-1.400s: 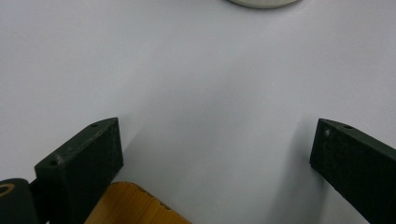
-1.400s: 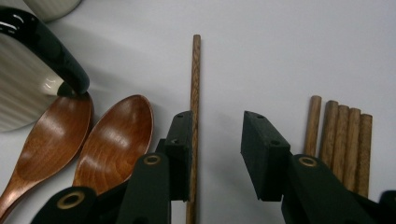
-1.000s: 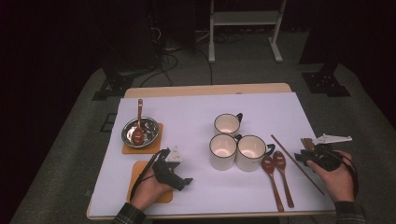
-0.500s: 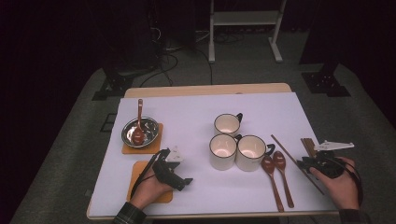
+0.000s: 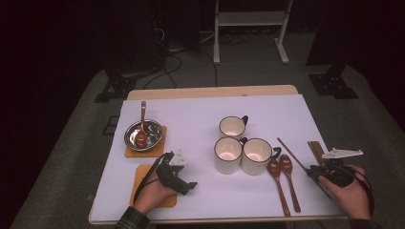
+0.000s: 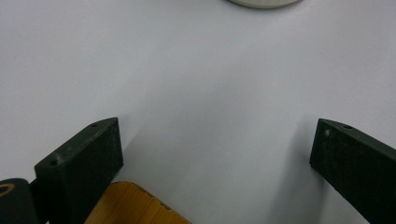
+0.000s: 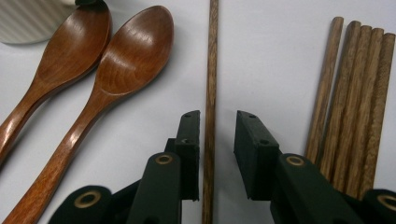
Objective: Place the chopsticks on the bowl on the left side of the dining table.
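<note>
Single chopstick (image 7: 213, 70) lies near the tabletop's right edge, between two wooden spoons (image 7: 100, 70) and the chopstick bundle (image 7: 355, 88). Right gripper (image 7: 215, 123) straddles it, jaws just been closing, pads not yet pressing. Keep centred, pinch squarely. Left gripper (image 6: 215, 154) released, idle.

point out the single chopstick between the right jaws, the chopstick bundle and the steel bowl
single chopstick (image 7: 212, 60), right gripper view, mid shaft
chopstick bundle (image 7: 355, 93), right gripper view, middle stick
steel bowl (image 5: 154, 130), high view, right rim
</note>
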